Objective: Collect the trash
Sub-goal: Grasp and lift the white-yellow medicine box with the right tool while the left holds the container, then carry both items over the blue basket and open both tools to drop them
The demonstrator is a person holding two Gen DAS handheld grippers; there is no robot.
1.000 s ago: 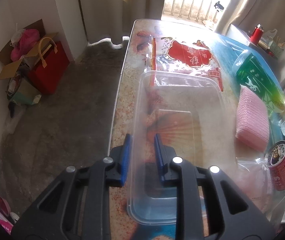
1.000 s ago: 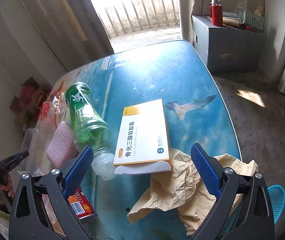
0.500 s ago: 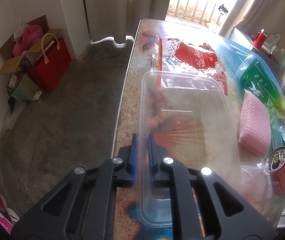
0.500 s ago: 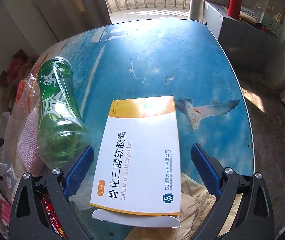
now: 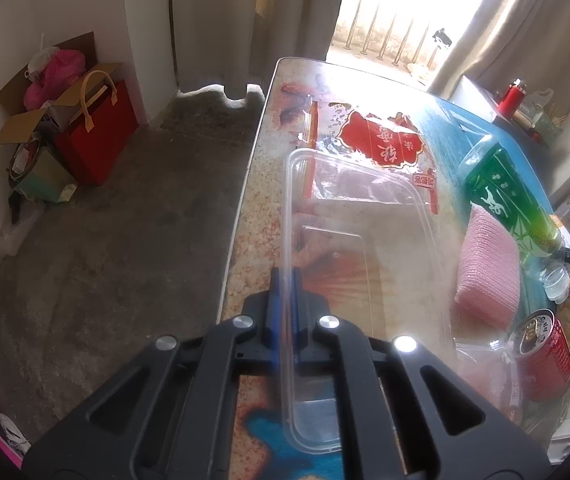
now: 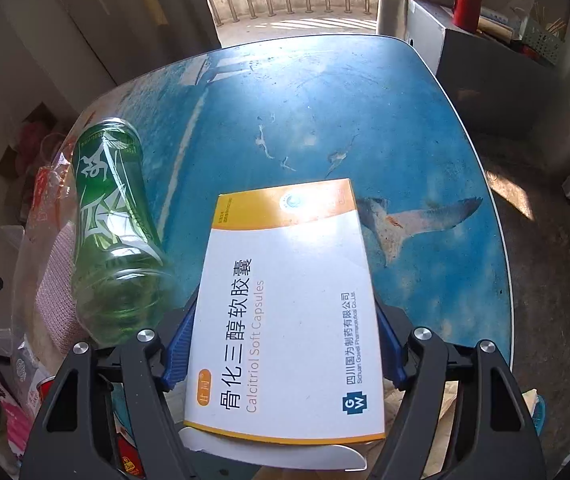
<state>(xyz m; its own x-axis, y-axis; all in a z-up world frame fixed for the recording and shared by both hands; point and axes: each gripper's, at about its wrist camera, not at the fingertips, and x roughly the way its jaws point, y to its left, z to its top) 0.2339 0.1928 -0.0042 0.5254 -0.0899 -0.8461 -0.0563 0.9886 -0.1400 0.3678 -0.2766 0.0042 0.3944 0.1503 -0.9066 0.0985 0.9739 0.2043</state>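
A clear plastic container (image 5: 365, 240) lies on the table near its left edge. My left gripper (image 5: 284, 280) is shut on the container's near left wall, which runs up between the blue pads. On the blue table (image 6: 325, 100) lies a white and orange medicine box (image 6: 285, 300). My right gripper (image 6: 285, 320) straddles it from above with its jaws closing, and the blue pads meet the box's two long sides. A green bottle (image 6: 113, 240) lies on its side just left of the box.
A pink cloth (image 5: 485, 264), a red can (image 5: 545, 356) and a red-printed plastic bag (image 5: 377, 144) lie around the container. Crumpled brown paper (image 6: 449, 408) sits under the box's near end. A red bag (image 5: 97, 128) and cardboard boxes stand on the floor to the left.
The left jaws closed from a small gap onto the container's wall. The right gripper came down over the medicine box and its jaws narrowed from wide open to the box's sides.
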